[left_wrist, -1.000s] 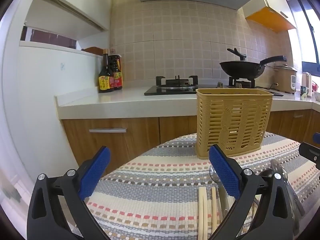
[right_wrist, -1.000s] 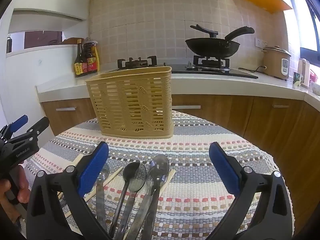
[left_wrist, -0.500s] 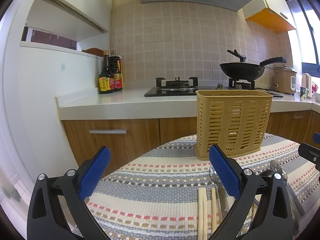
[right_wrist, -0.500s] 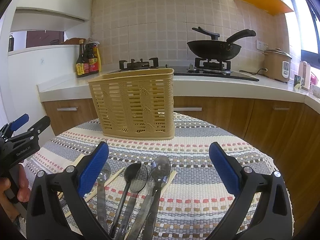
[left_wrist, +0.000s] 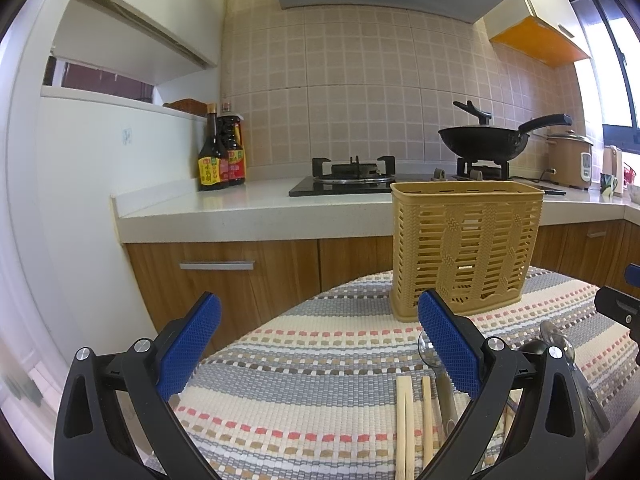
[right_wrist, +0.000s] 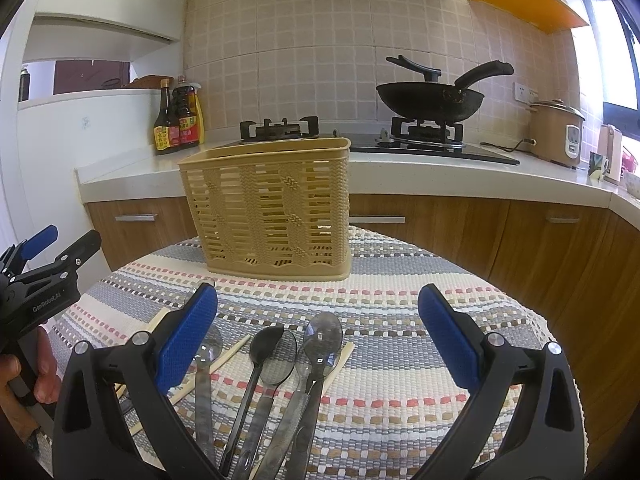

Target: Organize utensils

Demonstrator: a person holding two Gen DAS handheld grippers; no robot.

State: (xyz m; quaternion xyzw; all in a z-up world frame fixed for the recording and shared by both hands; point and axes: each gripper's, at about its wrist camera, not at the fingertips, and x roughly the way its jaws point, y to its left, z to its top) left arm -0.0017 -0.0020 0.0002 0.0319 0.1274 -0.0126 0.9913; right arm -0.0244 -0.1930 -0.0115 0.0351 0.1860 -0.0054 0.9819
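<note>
A tan slatted utensil basket (right_wrist: 272, 212) (left_wrist: 464, 248) stands upright at the far side of a round table under a striped cloth (right_wrist: 400, 280). Several metal spoons (right_wrist: 304, 364) and a black spoon (right_wrist: 260, 356) lie side by side on the cloth, with wooden chopsticks (left_wrist: 404, 420) among them. My right gripper (right_wrist: 318, 348) hovers open just above the spoons, nothing between its blue pads. My left gripper (left_wrist: 320, 348) is open and empty over the table's left part, with the chopsticks by its right finger. In the right wrist view the left gripper (right_wrist: 44, 276) shows at the left edge, held by a hand.
A white kitchen counter (left_wrist: 248, 208) runs behind the table with a gas hob (left_wrist: 352, 176), a black wok (right_wrist: 432, 98), sauce bottles (left_wrist: 220, 160) and a rice cooker (right_wrist: 558, 132). Wooden cabinet doors (right_wrist: 440, 228) stand below it. The cloth's right side (right_wrist: 460, 280) bears nothing.
Both views have tilted slightly upward or pulled back a little; the basket sits lower in the frames. The utensils lie where they were and both grippers stay open.
</note>
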